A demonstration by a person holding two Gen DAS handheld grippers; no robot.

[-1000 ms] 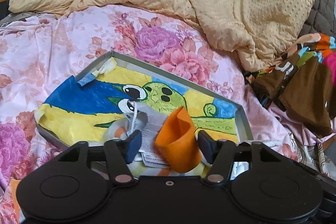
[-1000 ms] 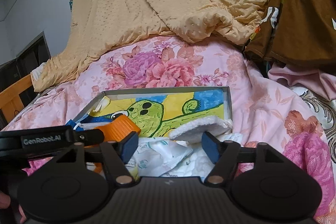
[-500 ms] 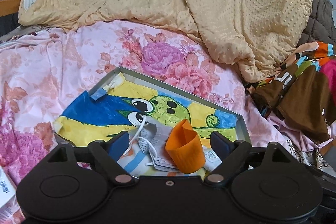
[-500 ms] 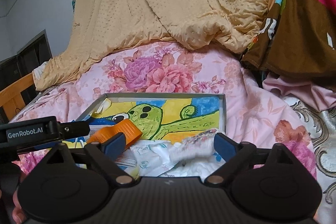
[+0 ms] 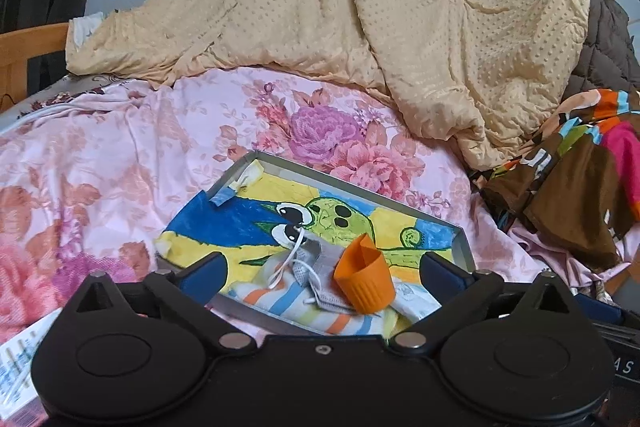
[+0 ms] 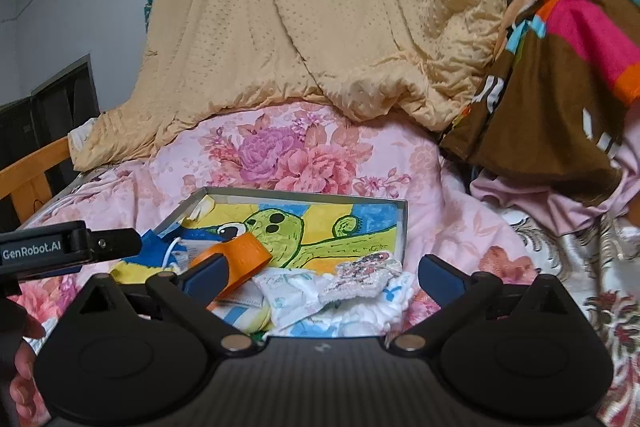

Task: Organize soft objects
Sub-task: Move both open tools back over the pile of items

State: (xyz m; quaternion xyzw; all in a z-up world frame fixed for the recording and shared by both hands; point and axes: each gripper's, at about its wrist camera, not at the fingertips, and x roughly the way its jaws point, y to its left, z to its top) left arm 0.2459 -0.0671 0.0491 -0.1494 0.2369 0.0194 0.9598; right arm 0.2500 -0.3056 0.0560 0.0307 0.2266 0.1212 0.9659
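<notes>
A shallow grey tray (image 5: 460, 239) (image 6: 402, 223) lined with a green cartoon drawing lies on the floral bedspread. At its near end sit an orange ribbed sleeve (image 5: 362, 283) (image 6: 244, 257), a grey face mask with white loops (image 5: 316, 263), a striped cloth (image 5: 288, 301), white packets (image 6: 292, 291) and a small patterned pad (image 6: 362, 273). My left gripper (image 5: 320, 273) hangs above and behind these things, jaws opening wide, nothing pressed between the pads. My right gripper (image 6: 322, 273) is likewise opening, clear of the pad and packets.
A large beige quilt (image 5: 400, 7) is heaped at the back. Brown and multicoloured clothing (image 6: 560, 67) lies to the right. A wooden bed frame (image 6: 32, 175) shows on the left. The left tool's arm (image 6: 68, 247) reaches across the right wrist view. A white printed packet (image 5: 18, 355) lies at lower left.
Both grippers have spread their jaws and drawn back and up from the tray. The orange sleeve and the patterned pad, earlier between the fingers, now rest in the tray.
</notes>
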